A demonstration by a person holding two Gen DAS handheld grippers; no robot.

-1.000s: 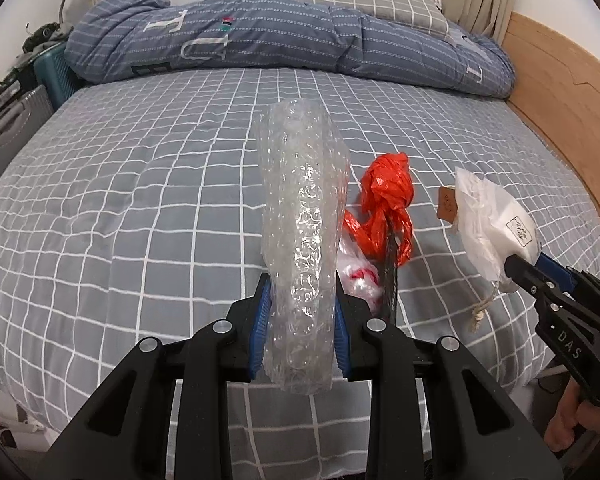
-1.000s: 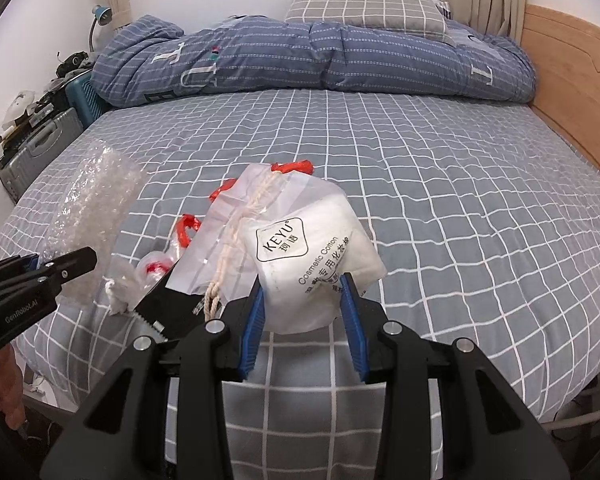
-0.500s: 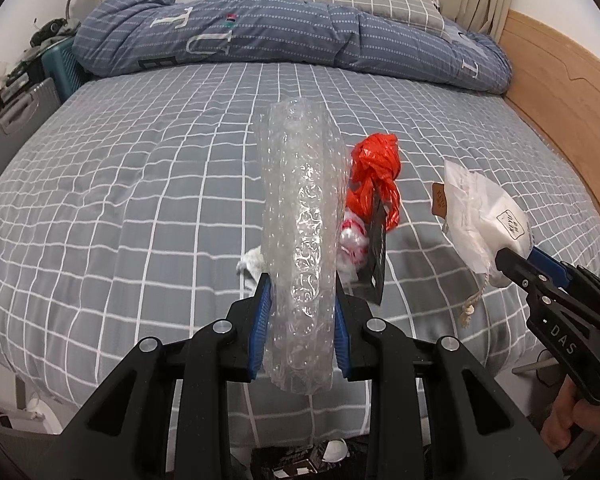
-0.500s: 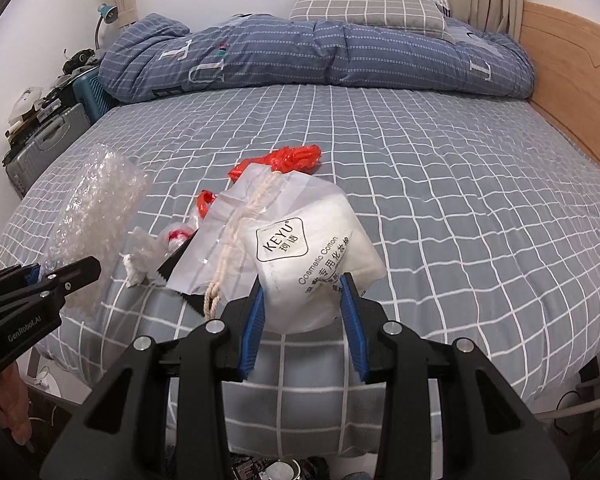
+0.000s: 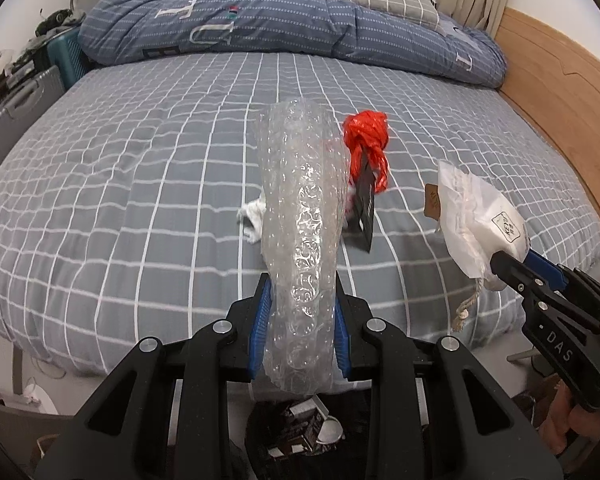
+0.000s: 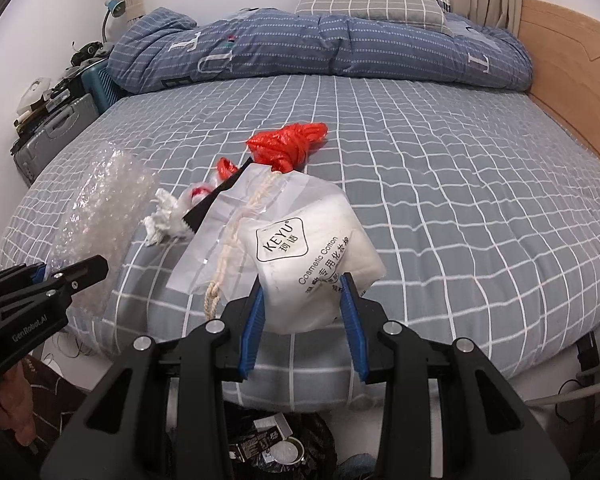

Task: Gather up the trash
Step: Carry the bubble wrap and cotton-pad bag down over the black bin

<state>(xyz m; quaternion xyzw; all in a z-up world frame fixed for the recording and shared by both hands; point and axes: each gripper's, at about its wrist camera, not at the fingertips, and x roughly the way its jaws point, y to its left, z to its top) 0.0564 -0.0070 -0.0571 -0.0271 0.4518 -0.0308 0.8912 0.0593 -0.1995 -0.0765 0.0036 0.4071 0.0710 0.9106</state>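
Note:
My left gripper (image 5: 300, 316) is shut on a roll of clear bubble wrap (image 5: 300, 216) that sticks up and forward between the blue pads. My right gripper (image 6: 304, 316) is shut on a white cosmetic-cotton bag (image 6: 304, 248) with a cord. Each gripper shows in the other's view, the right gripper (image 5: 512, 276) at the right, the left gripper (image 6: 72, 276) at the left. On the bed lie a red plastic bag (image 6: 288, 146), a black wrapper (image 5: 365, 208) and a crumpled white tissue (image 6: 164, 220). Below both grippers, past the bed's edge, stands a black-lined trash bin (image 6: 284, 444) with scraps inside.
The grey checked bed (image 6: 460, 208) fills both views, with a blue duvet (image 6: 320, 52) and pillow at the far side. A wooden headboard (image 5: 560, 92) runs along the right. Suitcases (image 6: 56, 128) stand at the left. A hand (image 5: 572, 420) holds the right gripper.
Both grippers have drawn back from the bed with their loads still held. The bed's near edge and the trash bin below have come into view.

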